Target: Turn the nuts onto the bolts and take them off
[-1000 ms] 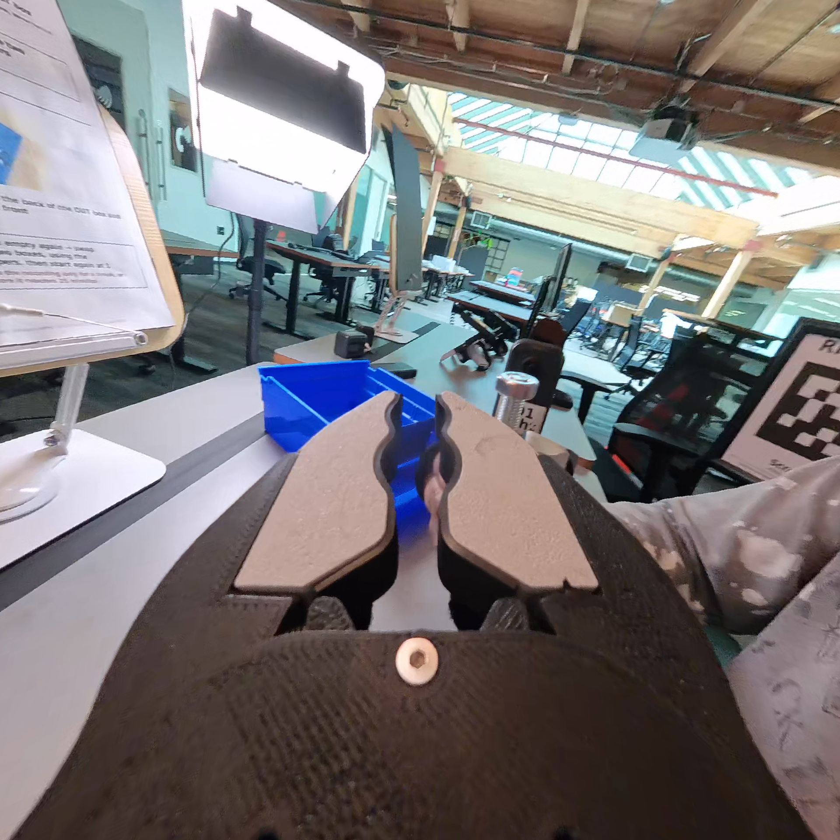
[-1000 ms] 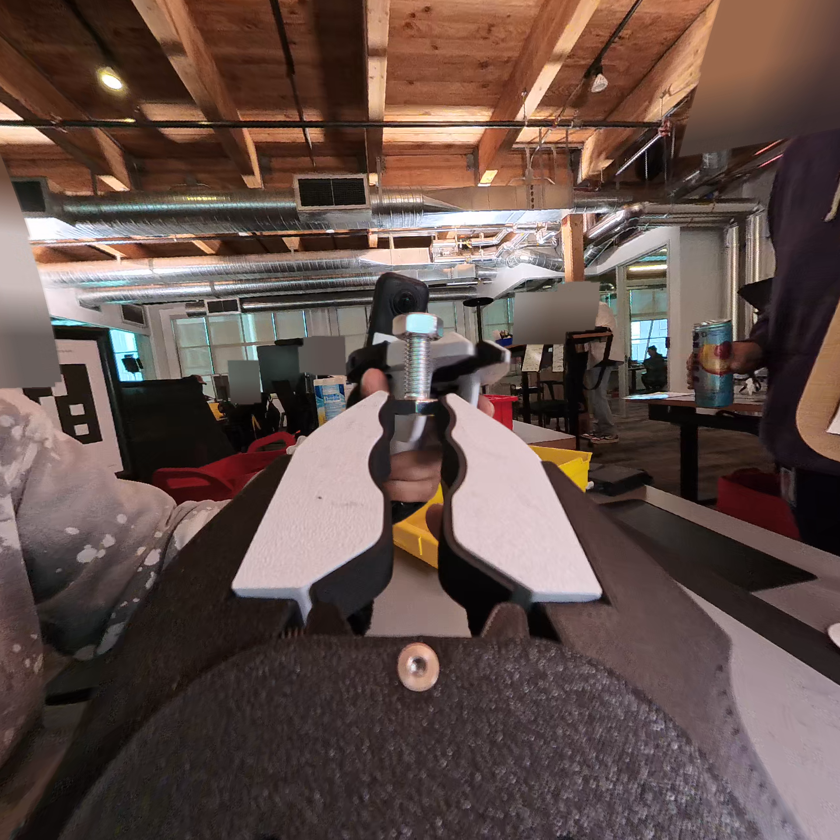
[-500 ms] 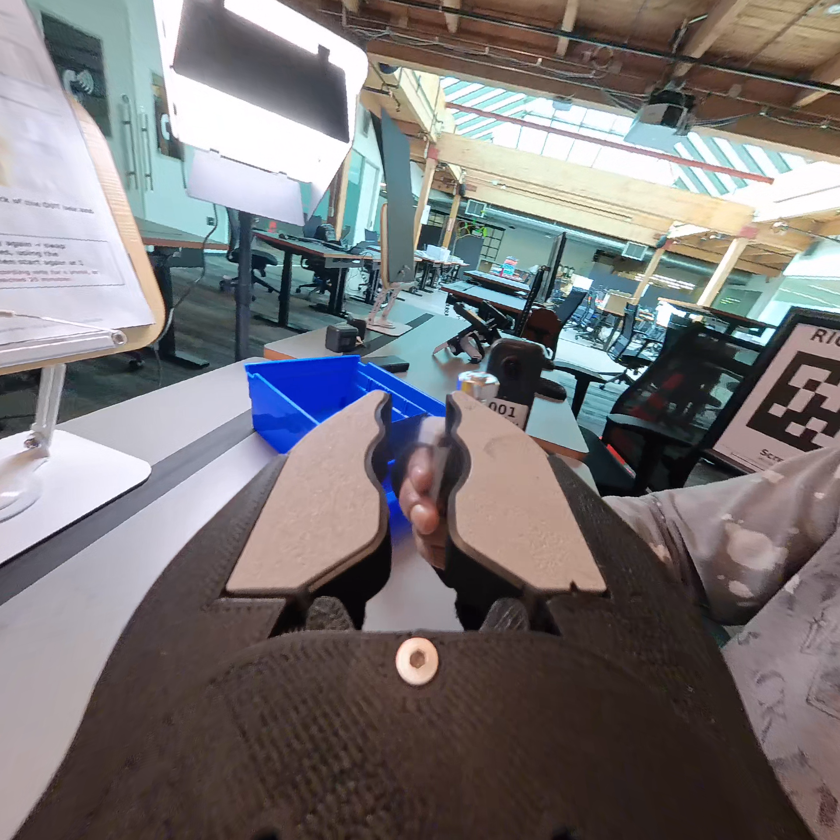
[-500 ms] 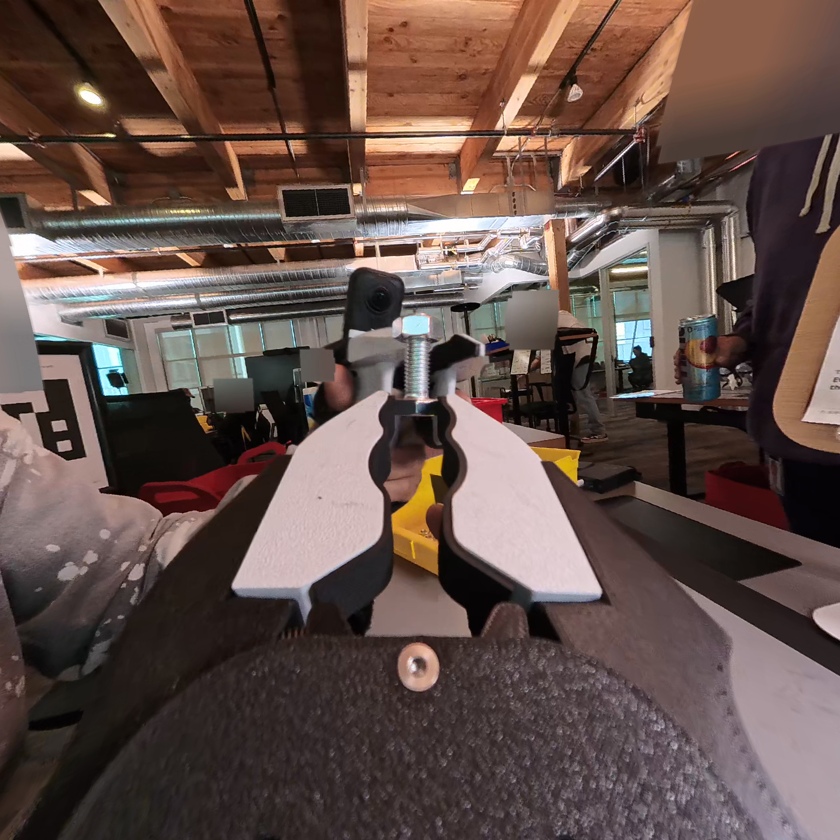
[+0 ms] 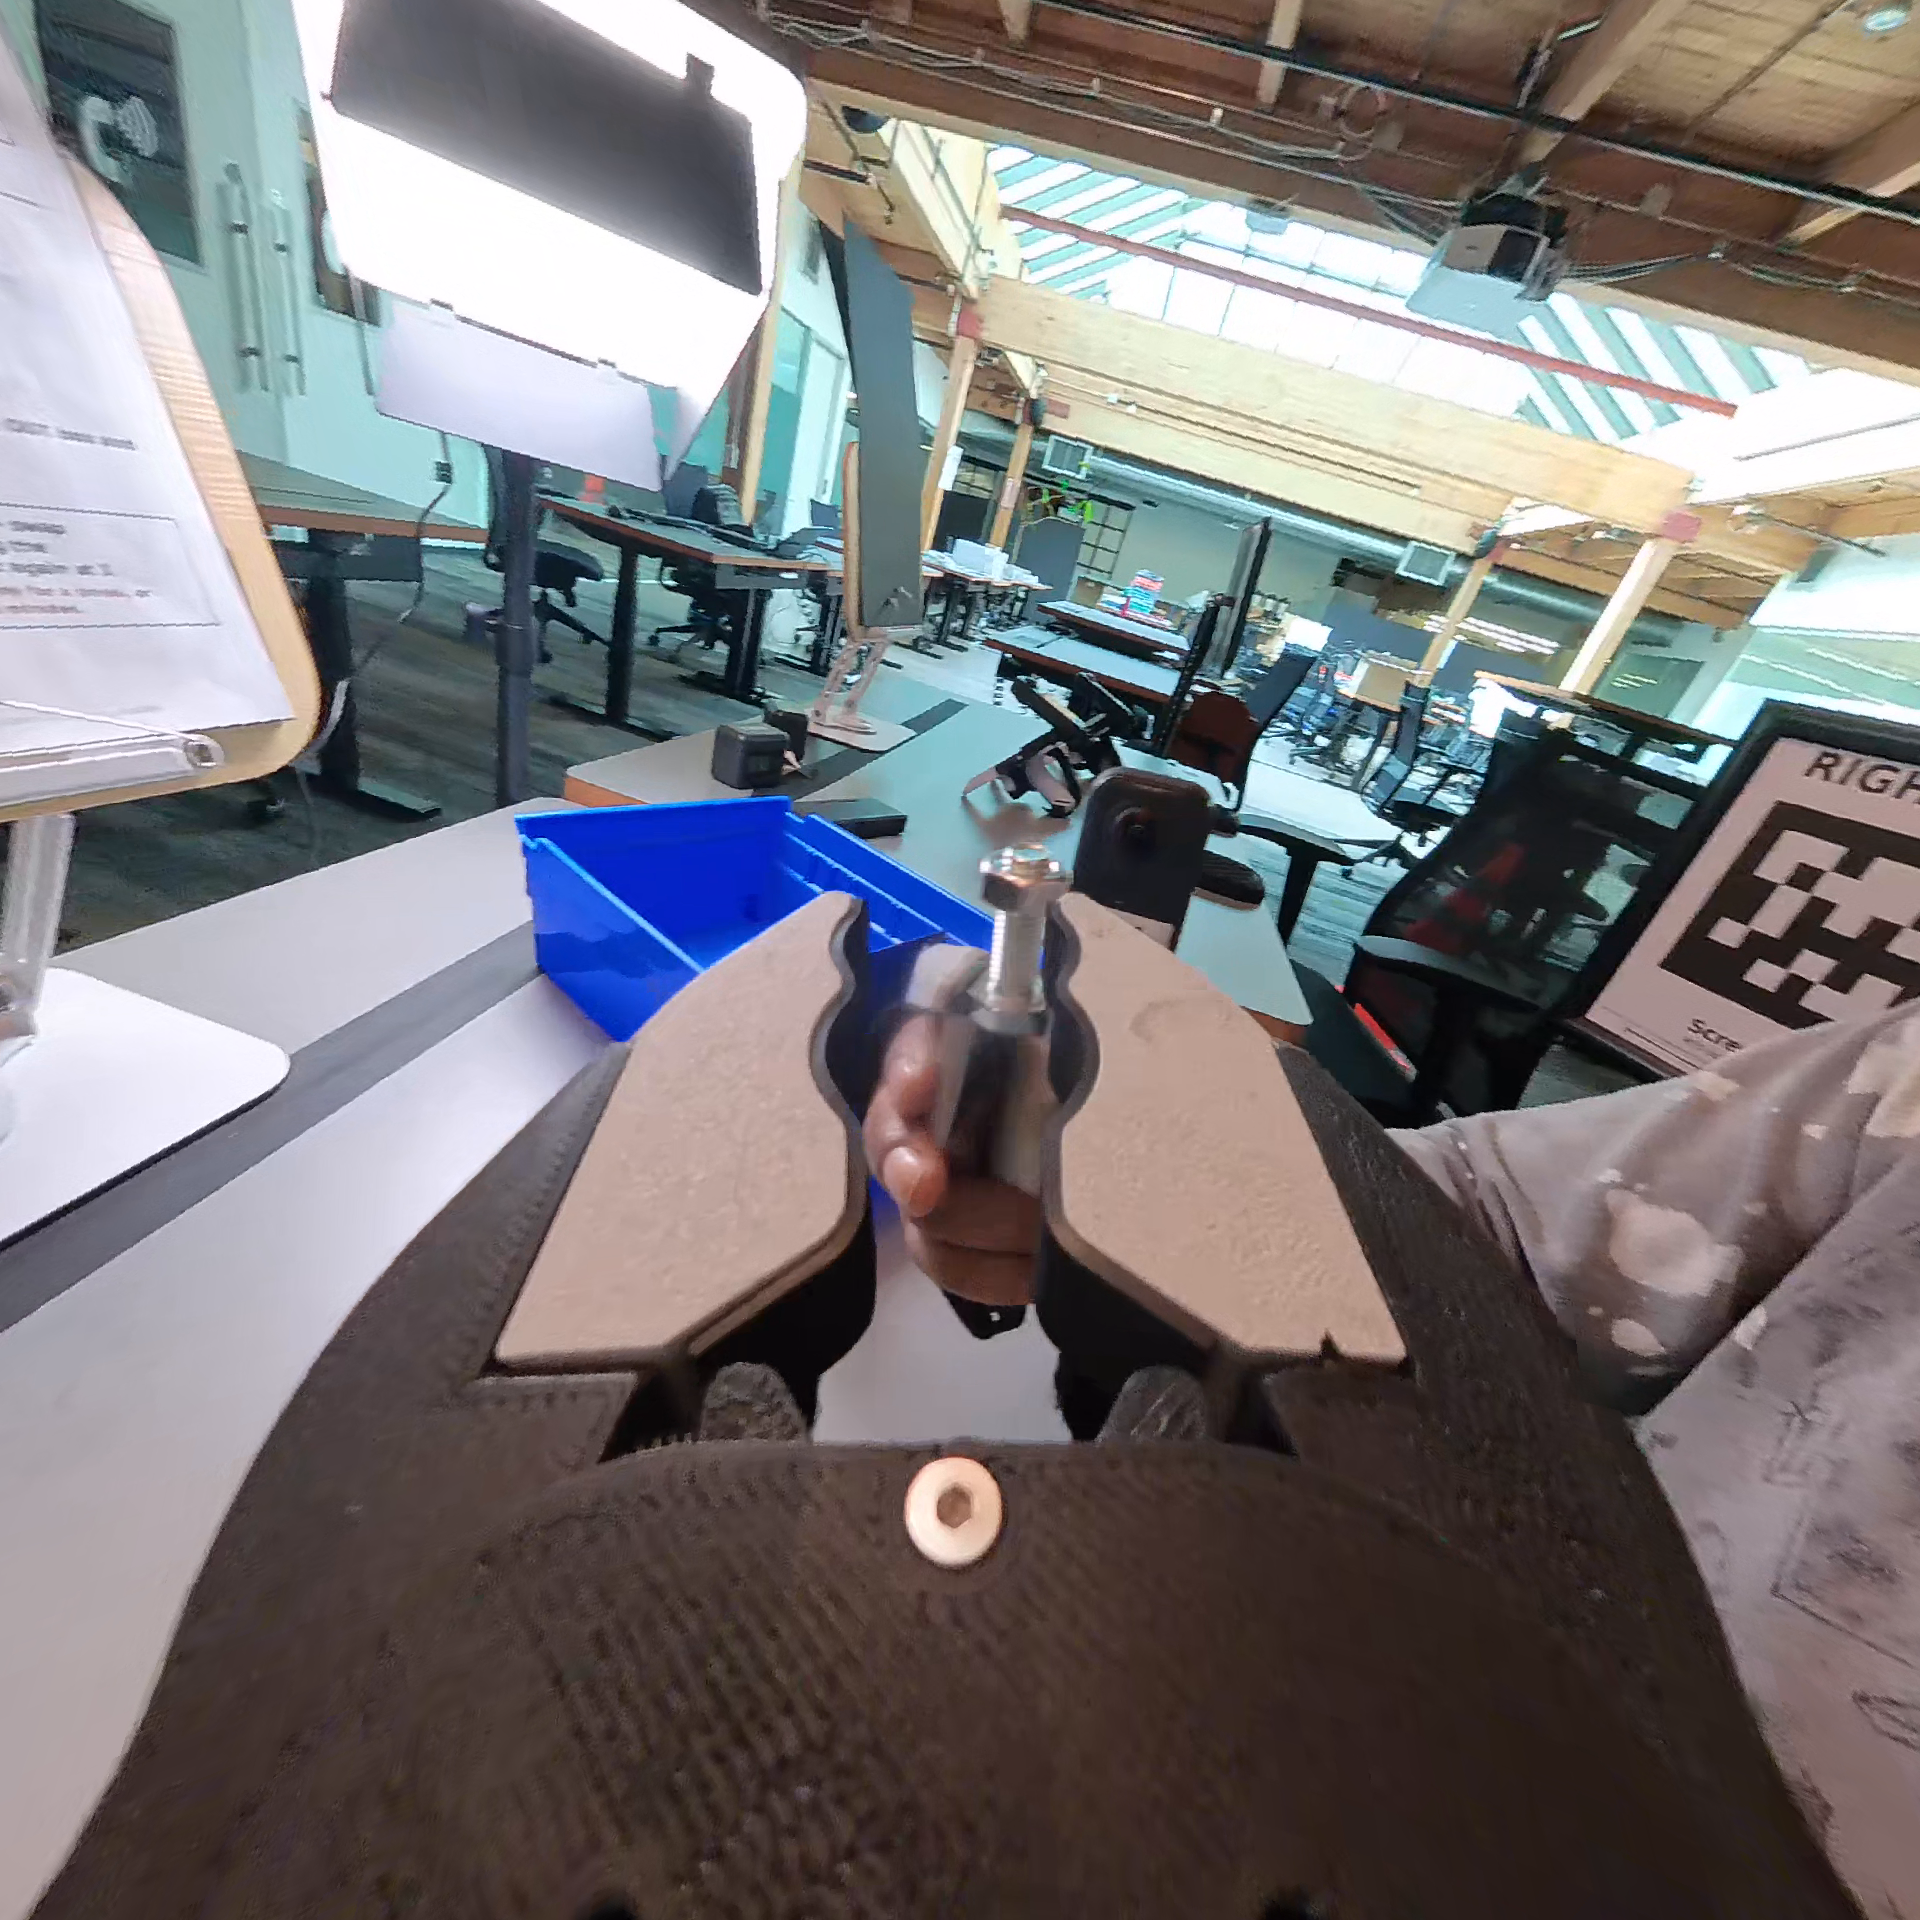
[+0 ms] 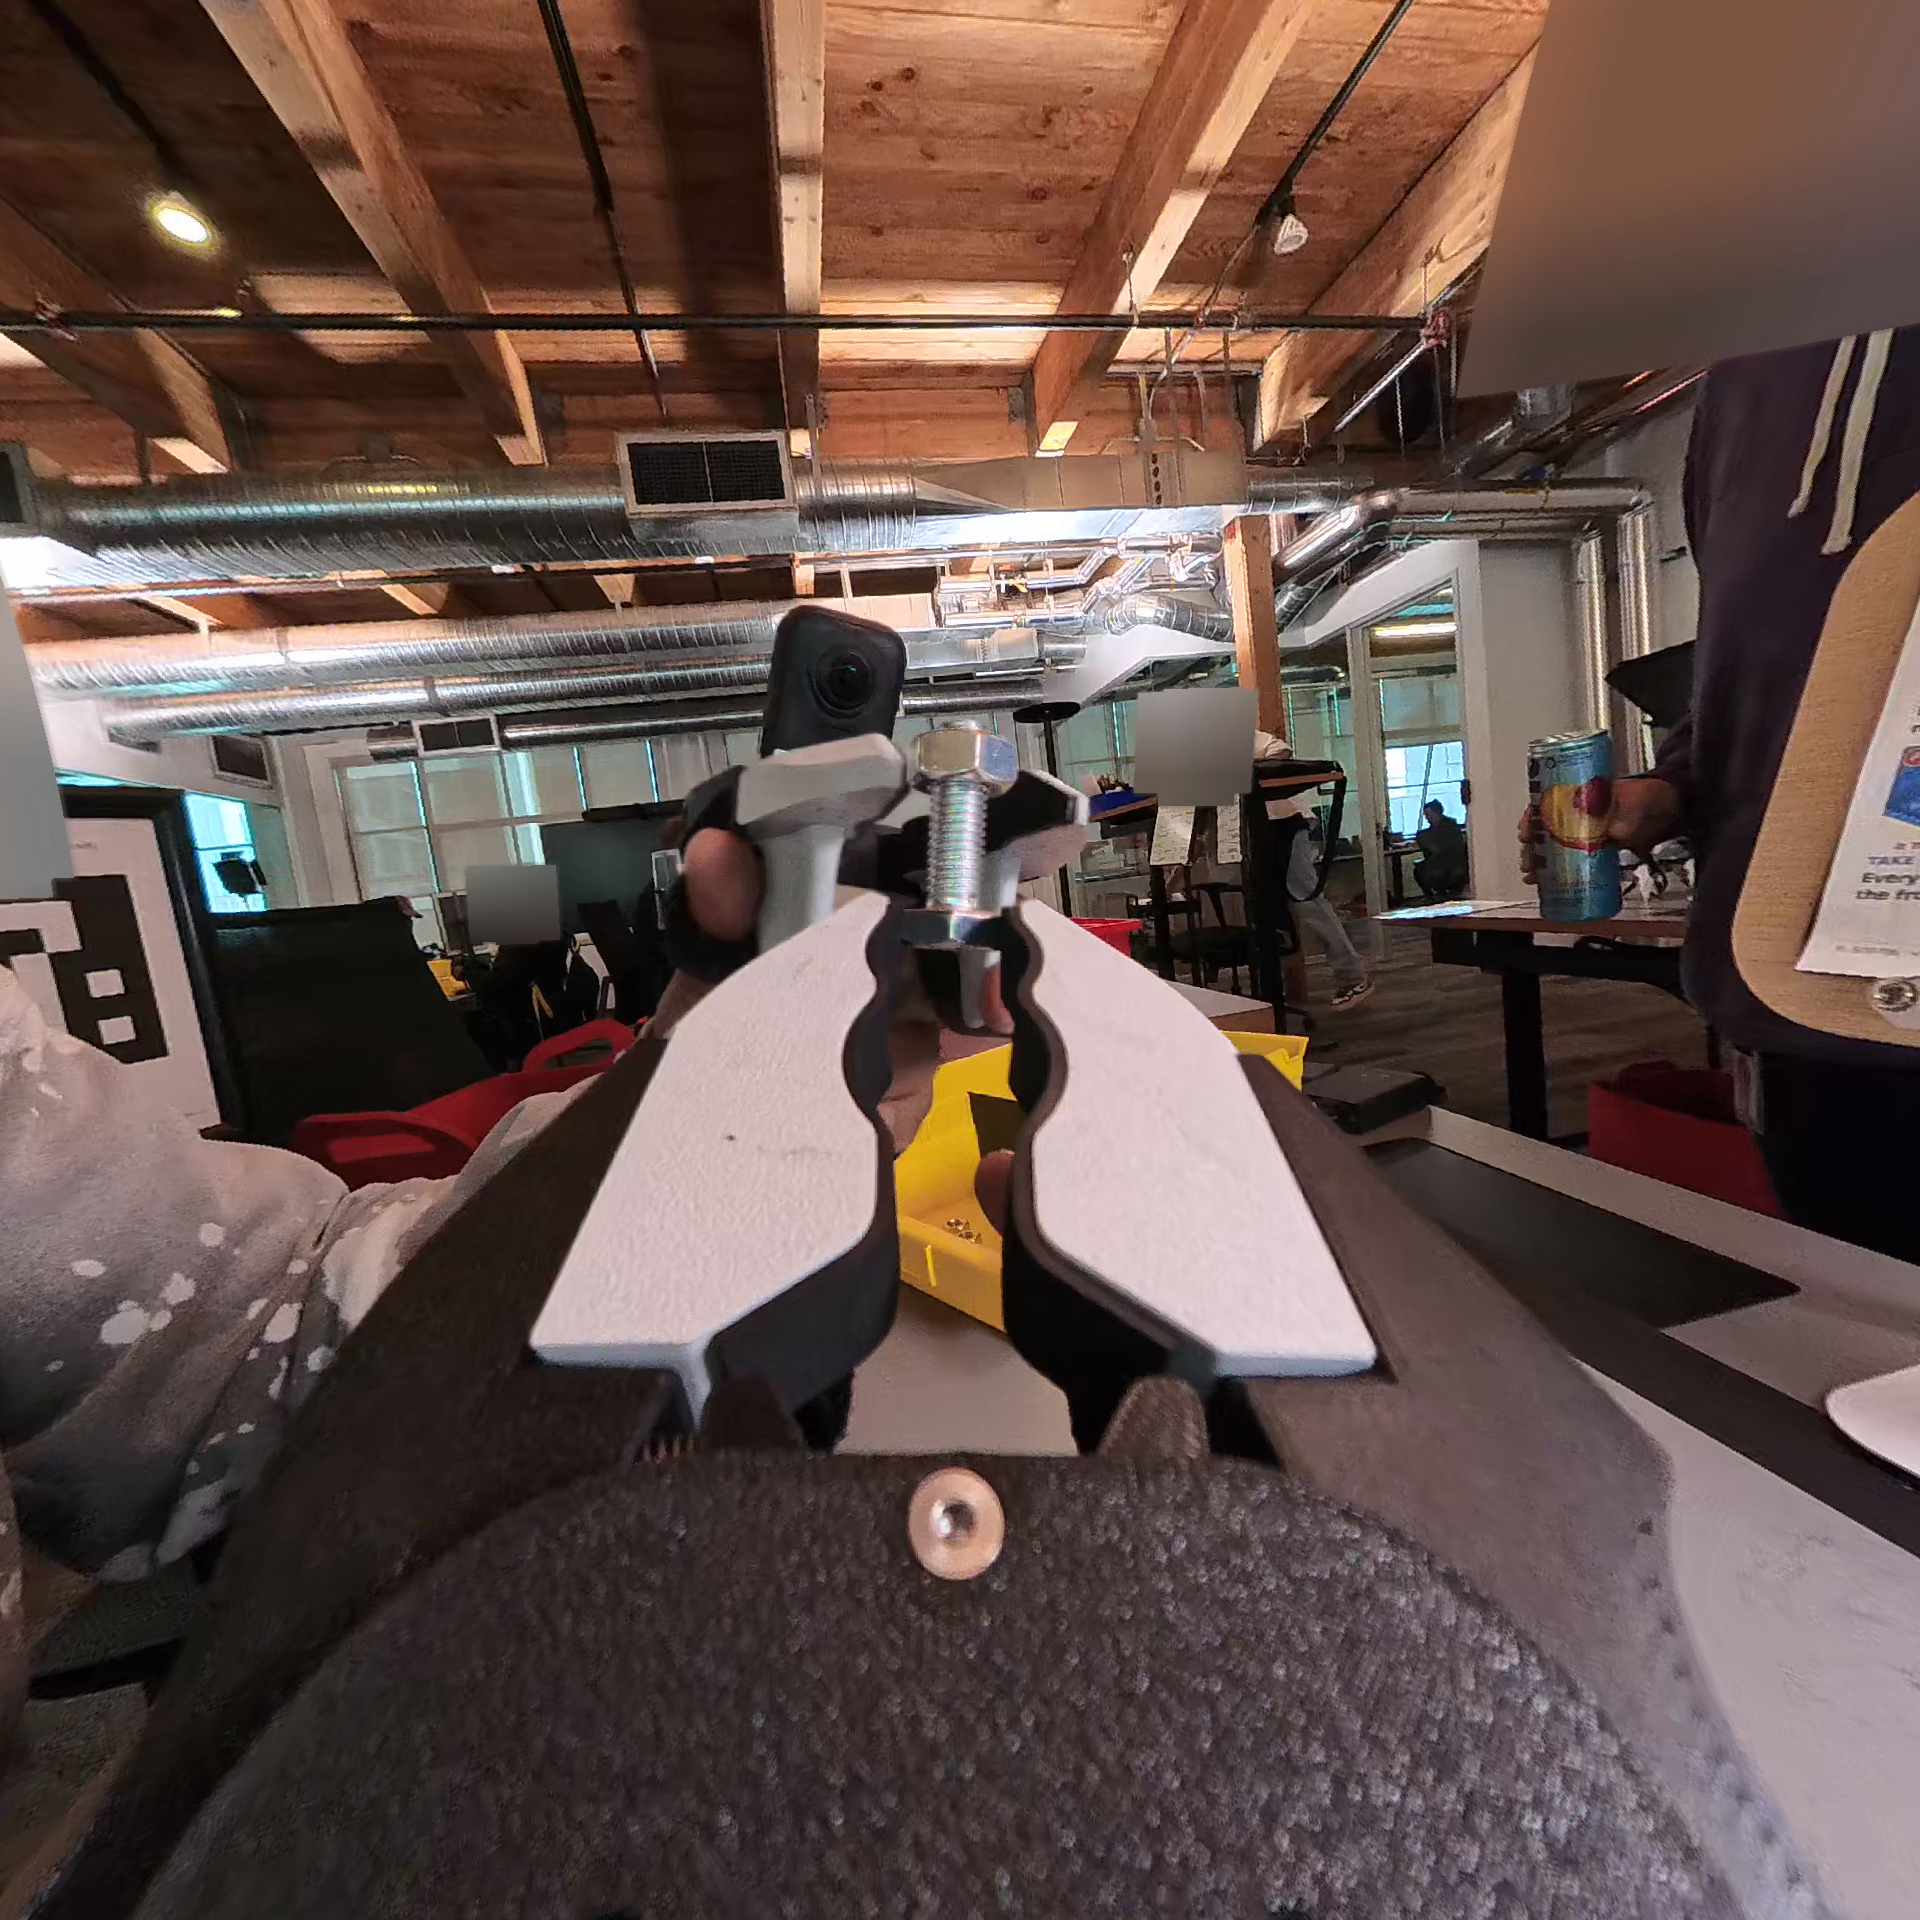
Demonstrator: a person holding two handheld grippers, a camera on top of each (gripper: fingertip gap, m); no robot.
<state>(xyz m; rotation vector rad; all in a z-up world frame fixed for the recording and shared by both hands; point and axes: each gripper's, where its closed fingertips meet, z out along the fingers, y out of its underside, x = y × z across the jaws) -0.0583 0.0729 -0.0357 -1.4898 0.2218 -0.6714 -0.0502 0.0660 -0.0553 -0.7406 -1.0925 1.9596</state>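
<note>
A silver bolt [image 6: 956, 842] stands upright, hex head on top, with a nut [image 6: 951, 925] threaded low on its shank. My right gripper [image 6: 953, 920] is shut on that nut and holds the pair in the air above the table. My left gripper [image 5: 954, 925] is open, with its two fingers on either side of the bolt [image 5: 1016, 935]; the bolt stands closer to the right finger. In the right wrist view the left gripper [image 6: 935, 805] faces me, its tips flanking the bolt head. The hand holding the right gripper [image 5: 935, 1174] shows between the left fingers.
A blue bin [image 5: 665, 904] sits on the grey table [image 5: 312, 1195] ahead of the left gripper. A yellow bin [image 6: 945, 1174] holding small nuts lies under the right gripper. A clipboard stand [image 5: 104, 520] is at the left. A person holding a can [image 6: 1579, 821] stands at the right. Left and right tips are no more than a few centimetres apart.
My left gripper has opened wider and moved so that the bolt, earlier off to its right, now stands between its fingers. The right gripper keeps its hold on the nut.
</note>
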